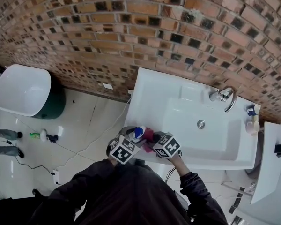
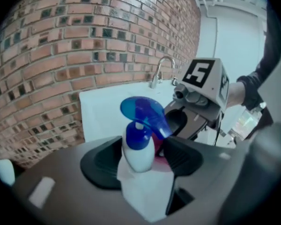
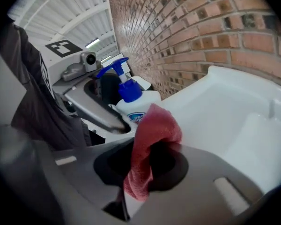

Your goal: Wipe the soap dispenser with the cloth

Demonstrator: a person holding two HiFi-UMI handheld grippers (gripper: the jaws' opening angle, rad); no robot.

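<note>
Left claw (image 2: 143, 159) released: jaws stand wide, with the soap dispenser (image 2: 139, 139) upright between them. The bottle sits close to the left jaw, and a gap shows on the right-jaw side, so the pads are not clamped on it. Dispenser is a white bottle with a blue collar and a translucent blue pump head, the spout pointing toward the right claw (image 3: 147, 159). A white surface shows under the bottle between the jaws. Head view puts it at the front left corner of the white sink (image 1: 178, 86), though the base itself is hidden by the claws. Right claw clenched on the red cloth (image 3: 152, 125): the fabric is pinched between its jaws, a folded hump bulges above them and a tail hangs below. The hump lies right in front of the dispenser's lower body and covers part of its blue label. It is just beside it or touching, and contact cannot be confirmed. From the left gripper view a sliver of red shows behind the bottle on its right. Both claws point down at that corner, facing each other, marker cubes (image 1: 123, 150) side by side. Chrome tap (image 1: 225, 97) is at the far side of the basin, well apart from the claws. Red brick wall (image 1: 131, 32) runs behind the sink. A small blue-capped bottle (image 1: 252, 110) stands on the sink's right end.
</note>
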